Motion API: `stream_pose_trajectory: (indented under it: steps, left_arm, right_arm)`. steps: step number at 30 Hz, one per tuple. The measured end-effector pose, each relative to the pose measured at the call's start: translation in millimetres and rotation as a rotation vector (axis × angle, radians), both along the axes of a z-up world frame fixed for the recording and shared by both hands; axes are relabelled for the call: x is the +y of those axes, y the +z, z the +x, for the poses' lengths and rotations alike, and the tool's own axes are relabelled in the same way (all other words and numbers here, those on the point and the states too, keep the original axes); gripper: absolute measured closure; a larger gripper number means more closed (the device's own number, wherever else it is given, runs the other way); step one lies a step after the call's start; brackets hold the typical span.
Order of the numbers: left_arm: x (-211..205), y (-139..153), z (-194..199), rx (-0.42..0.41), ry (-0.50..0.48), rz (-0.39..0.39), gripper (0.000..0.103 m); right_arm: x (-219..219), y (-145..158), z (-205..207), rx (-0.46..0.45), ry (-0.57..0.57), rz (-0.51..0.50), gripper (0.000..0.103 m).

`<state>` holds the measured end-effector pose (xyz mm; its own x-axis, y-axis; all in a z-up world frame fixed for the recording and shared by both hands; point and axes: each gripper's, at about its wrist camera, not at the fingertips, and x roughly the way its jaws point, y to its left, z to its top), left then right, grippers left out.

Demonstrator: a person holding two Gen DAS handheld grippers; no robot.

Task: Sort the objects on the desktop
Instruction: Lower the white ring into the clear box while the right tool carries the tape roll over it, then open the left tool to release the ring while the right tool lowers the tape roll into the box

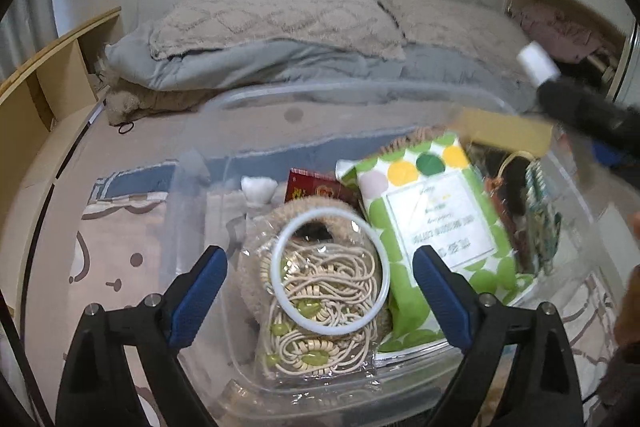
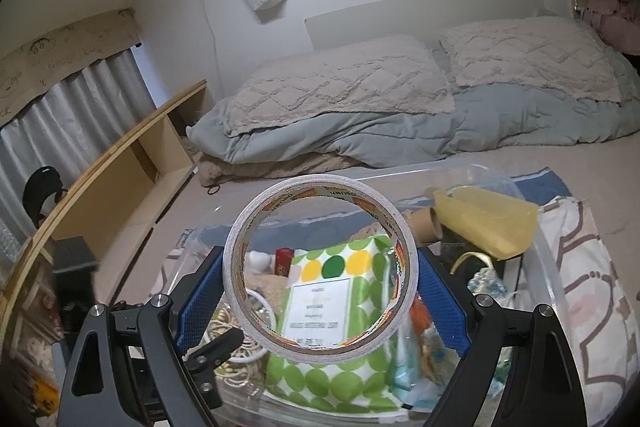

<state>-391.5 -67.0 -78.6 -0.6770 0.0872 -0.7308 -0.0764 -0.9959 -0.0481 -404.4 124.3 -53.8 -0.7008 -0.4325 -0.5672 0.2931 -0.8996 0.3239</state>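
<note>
Gripping tape roll in right tongs, only rt view; left tongs released over white ring.

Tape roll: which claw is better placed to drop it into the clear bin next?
Right. The right claw grips the tape roll between its pads, directly above the clear bin. The left claw is open and empty over a white ring lying in the bin.

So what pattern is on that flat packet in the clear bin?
Green dots on white, with yellow and dark green ones on top: the packet, clearest in the left wrist view.
</note>
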Motion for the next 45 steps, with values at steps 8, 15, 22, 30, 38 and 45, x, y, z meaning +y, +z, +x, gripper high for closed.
stream_pose_trajectory:
  steps: [8, 15, 22, 30, 38, 45]
  left_arm:
    - [-38.7, 29.3, 19.3, 0.187, 0.138, 0.038, 0.008]
    - [-88.0, 35.6, 29.0, 0.232, 0.301, 0.072, 0.008]
    - [-117.2, 28.3, 35.9, 0.218, 0.348, 0.103, 0.008]
    - [-130.3, 24.2, 43.2, 0.219, 0.364, 0.109, 0.008]
    - [-131.1, 20.9, 45.7, 0.210, 0.362, 0.102, 0.008]
    - [-132.5, 19.5, 47.5, 0.203, 0.360, 0.097, 0.008]
  right_arm:
    - [-29.2, -14.7, -1.5, -0.029, 0.040, 0.033, 0.012]
    - [-61.7, -31.1, 0.4, -0.062, 0.104, 0.070, 0.012]
    - [-97.7, -47.9, 4.3, -0.094, 0.182, 0.099, 0.012]
    - [-120.8, -60.7, 6.3, -0.135, 0.213, 0.165, 0.012]
    - [-123.8, -63.7, 5.1, -0.163, 0.222, 0.160, 0.012]
    - [-131.8, -65.3, 8.8, -0.164, 0.238, 0.178, 0.012]
